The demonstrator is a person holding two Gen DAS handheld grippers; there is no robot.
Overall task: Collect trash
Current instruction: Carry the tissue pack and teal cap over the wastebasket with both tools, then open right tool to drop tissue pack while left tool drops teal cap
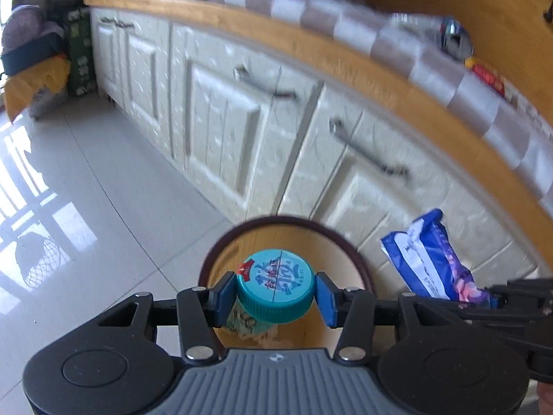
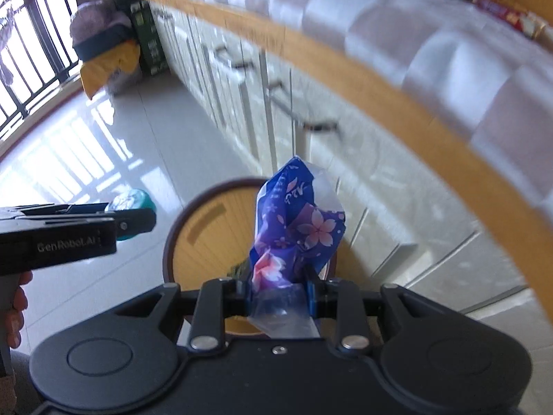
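My left gripper (image 1: 274, 294) is shut on a small bottle with a teal cap (image 1: 275, 285), held by the cap right above the round wooden bin (image 1: 221, 252) with a dark rim. My right gripper (image 2: 278, 292) is shut on a crumpled blue wrapper with pink flowers (image 2: 299, 228), which stands up over the same bin (image 2: 197, 228). In the left wrist view the wrapper (image 1: 432, 259) shows at the right, beside the bin. In the right wrist view the left gripper (image 2: 131, 221) with the teal bottle shows at the left, held by a hand (image 2: 17, 304).
White cabinet doors (image 1: 221, 128) with dark handles run behind the bin, under a wooden edge (image 1: 311, 43) and a checked cushion. On the cushion lie a can (image 1: 456, 38) and a red packet (image 1: 489, 77). Glossy floor tiles (image 1: 86, 190) spread left; bags (image 2: 107, 58) and railing stand far left.
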